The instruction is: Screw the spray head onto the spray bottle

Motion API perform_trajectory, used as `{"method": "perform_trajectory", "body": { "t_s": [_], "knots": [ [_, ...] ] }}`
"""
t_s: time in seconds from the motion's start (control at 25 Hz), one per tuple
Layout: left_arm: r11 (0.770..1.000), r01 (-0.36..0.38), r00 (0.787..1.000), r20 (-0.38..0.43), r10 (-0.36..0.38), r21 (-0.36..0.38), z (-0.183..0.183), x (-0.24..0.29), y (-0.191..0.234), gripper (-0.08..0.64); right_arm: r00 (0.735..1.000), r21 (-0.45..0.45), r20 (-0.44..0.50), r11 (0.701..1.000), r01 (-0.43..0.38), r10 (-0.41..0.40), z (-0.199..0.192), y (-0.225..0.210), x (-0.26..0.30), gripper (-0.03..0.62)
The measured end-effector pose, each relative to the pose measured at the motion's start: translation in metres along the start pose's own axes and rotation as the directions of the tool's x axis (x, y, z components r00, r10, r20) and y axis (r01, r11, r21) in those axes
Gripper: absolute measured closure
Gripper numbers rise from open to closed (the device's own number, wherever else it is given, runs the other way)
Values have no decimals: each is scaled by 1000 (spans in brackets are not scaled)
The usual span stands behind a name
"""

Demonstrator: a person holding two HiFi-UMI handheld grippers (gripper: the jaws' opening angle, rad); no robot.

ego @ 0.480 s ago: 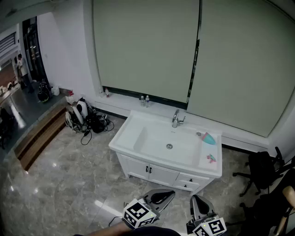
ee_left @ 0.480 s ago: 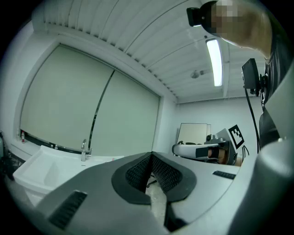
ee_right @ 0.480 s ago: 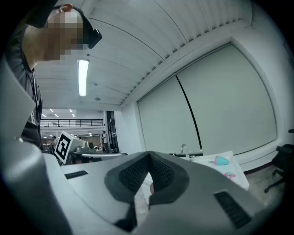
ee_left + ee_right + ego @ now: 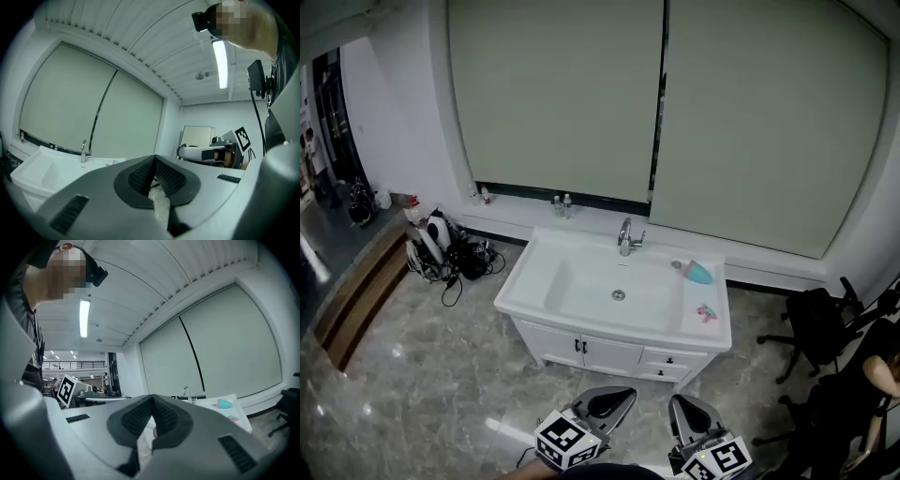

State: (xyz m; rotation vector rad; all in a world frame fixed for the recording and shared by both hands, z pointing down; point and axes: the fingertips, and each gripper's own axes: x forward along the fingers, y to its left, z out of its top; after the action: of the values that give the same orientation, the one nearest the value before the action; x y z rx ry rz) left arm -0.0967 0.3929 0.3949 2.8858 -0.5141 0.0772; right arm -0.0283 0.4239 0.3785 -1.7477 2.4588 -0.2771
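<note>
A teal spray bottle (image 4: 700,273) lies on the right ledge of a white sink (image 4: 517,291), with a small pink spray head (image 4: 706,313) a little nearer on the same ledge. Both show in the right gripper view too: the bottle (image 4: 224,403) and the pink head (image 4: 232,418). My left gripper (image 4: 622,395) and right gripper (image 4: 679,405) hang side by side at the bottom of the head view, well short of the sink cabinet. Each is shut with nothing between its pads, as the left gripper (image 4: 153,160) and the right gripper (image 4: 151,400) show in their own views.
A chrome faucet (image 4: 625,237) stands at the back of the sink, above a white cabinet (image 4: 581,349). A black office chair (image 4: 818,330) and a person (image 4: 872,375) are at the right. Bags and cables (image 4: 445,251) lie on the marble floor at the left, beside a wooden step (image 4: 358,298).
The head view has swung a little, so the sink and everything round it sit further left in the picture. Both grippers stay shut at the bottom edge.
</note>
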Motion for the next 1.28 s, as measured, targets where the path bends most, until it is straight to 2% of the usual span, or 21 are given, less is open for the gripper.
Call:
{"method": "perform_trajectory", "body": {
  "t_s": [0.12, 0.28, 0.36, 0.68, 0.88, 1.08, 1.28],
  "knots": [
    [1000, -4, 1000, -1, 4, -8, -3, -2, -2, 557, 1000, -6, -9, 1000, -1, 1, -4, 2, -6, 601],
    [1000, 8, 1000, 6, -8, -17, -4, 10, -5, 557, 1000, 34, -3, 999, -25, 25, 0, -2, -10, 601],
    [1000, 17, 1000, 8, -17, -26, -9, 17, -9, 557, 1000, 32, 5, 999, -11, 11, -1, -10, -16, 601],
    [997, 65, 998, -13, -66, -52, -26, 68, -33, 557, 998, 30, 21, 998, 52, -52, -8, -58, -57, 601],
    [997, 35, 998, -55, -38, -65, -38, 101, -36, 557, 999, 62, 6, 997, 45, -45, -17, -97, -72, 597],
    [998, 7, 996, -84, -12, -57, -40, 125, -17, 557, 999, 102, -3, 994, 36, -36, -22, -125, -60, 597],
    [997, 3, 996, -87, -9, -71, -38, 157, 33, 557, 998, 124, -27, 990, 64, -61, -30, -160, -18, 597]
  ]
}}
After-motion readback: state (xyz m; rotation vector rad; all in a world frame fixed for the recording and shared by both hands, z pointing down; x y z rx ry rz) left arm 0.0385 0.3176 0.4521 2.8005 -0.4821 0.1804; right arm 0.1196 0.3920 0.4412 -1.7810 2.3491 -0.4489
